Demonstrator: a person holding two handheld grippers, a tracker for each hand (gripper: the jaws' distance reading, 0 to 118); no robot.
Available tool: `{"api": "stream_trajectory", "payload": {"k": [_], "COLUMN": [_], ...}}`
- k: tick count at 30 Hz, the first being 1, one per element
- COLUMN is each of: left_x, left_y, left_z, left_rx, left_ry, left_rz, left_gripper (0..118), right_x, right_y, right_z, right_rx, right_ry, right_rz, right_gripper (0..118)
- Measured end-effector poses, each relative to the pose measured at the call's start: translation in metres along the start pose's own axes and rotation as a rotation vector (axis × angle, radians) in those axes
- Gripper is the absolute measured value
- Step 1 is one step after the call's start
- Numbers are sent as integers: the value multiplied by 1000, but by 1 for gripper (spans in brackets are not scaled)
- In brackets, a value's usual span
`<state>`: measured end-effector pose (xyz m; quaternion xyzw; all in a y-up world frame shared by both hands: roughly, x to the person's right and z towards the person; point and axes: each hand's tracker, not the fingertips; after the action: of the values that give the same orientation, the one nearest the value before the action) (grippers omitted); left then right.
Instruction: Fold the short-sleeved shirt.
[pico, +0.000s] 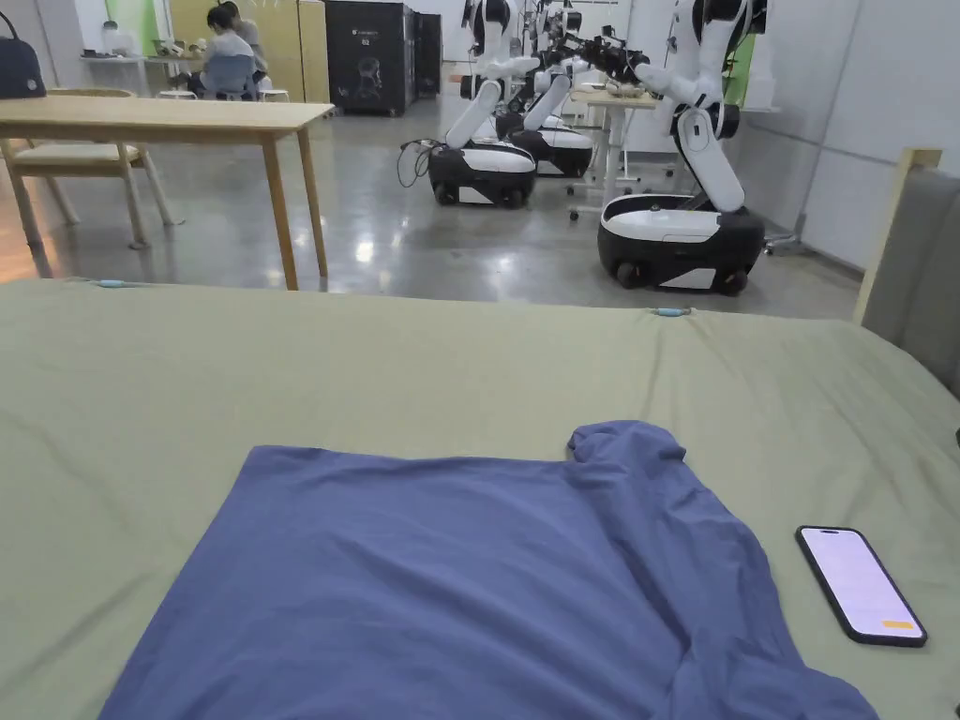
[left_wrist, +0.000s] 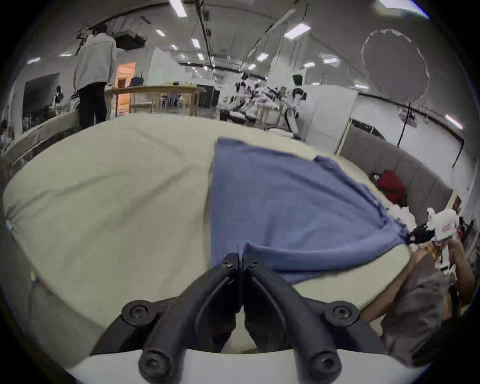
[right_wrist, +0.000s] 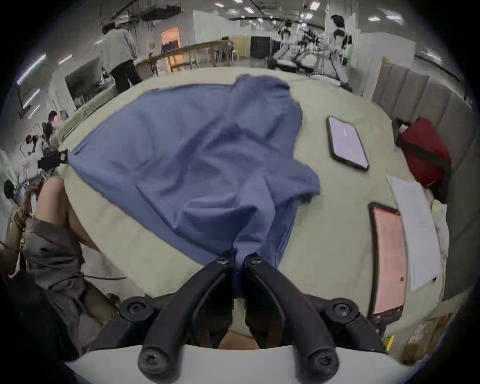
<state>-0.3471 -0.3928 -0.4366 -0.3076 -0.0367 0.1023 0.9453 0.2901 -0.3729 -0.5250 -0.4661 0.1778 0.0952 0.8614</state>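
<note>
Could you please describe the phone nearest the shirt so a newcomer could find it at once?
Start from the wide olive-green bed sheet and find the blue shirt spread on it. Just to the shirt's right, apart from it, lies the phone, flat, dark-edged, its pale lit screen facing up, unlike the pinkish-screened device lying nearer the papers.

No readable text anywhere. Phone (pico: 861, 584) screen is lit but its content is too small to make out. Tablet (right_wrist: 388, 259) screen glows pink, nothing legible. Paper (right_wrist: 415, 228) beside the tablet looks blank at this resolution. Red mark on the right gripper (left_wrist: 410, 237) body, seen in the left gripper view, is too blurred to read. Black cabinet (pico: 367, 56) has a faint logo, illegible.
</note>
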Motion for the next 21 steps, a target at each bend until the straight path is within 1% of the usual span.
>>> {"api": "stream_trajectory", "payload": {"k": [2, 3, 4, 5, 6, 7, 8, 9, 12, 13, 14, 15, 16, 17, 18, 19, 21], "left_x": [0, 1, 3, 2, 1, -1, -3, 0, 1, 2, 5, 9, 9, 10, 11, 9, 8], "left_y": [-6, -7, -5, -3, 0, 5, 6, 4, 6, 3, -1, -7, -8, -13, -18, -20, -16], "left_z": [-5, -5, -1, 0, 2, 4, 12, 27, 75, 92, 108, 124, 130, 136, 139, 140, 133], "left_rx": [-16, -2, 26, 31, 30, 20, 8, 42, 102, 125, 149, 188, 212, 183, 184, 180, 162], "left_ry": [2, -1, -1, -11, -8, 1, -10, -33, -17, -1, 16, 41, 79, 122, 154, 122, 88], "left_rz": [-5, -3, 2, 17, 35, 58, 78, 125, 135, 137, 132, 128, 113, 133, 147, 146, 166], "left_gripper": [2, 11, 32, 86, 118, 116, 116, 117, 115, 113, 101, 72, 32, 5, 5, 5, 5], "right_x": [2, 4, 7, 9, 8, 10, 13, 15, 10, 6, 2, -5, -12, -22, -34, -40, -45], "right_y": [0, 2, 2, 1, -1, -3, -5, -7, -27, -36, -47, -59, -68, -77, -83, -87, -88], "right_z": [-2, -2, 0, 3, 9, 19, 30, 46, 110, 130, 148, 165, 177, 187, 192, 196, 198], "right_rx": [5, 3, 12, 32, 69, 113, 127, 166, 343, 392, 440, 495, 532, 562, 585, 603, 572], "right_ry": [15, 22, 28, 33, 41, 25, 14, 1, -23, -28, -30, -18, -25, -57, -112, -127, -93], "right_rz": [-25, -43, -58, -58, -55, -54, -60, -76, -139, -164, -192, -214, -223, -235, -230, -233, -224], "right_gripper": [8, 10, 18, 53, 93, 115, 118, 116, 111, 111, 102, 84, 55, 11, 3, 3, 3]}}
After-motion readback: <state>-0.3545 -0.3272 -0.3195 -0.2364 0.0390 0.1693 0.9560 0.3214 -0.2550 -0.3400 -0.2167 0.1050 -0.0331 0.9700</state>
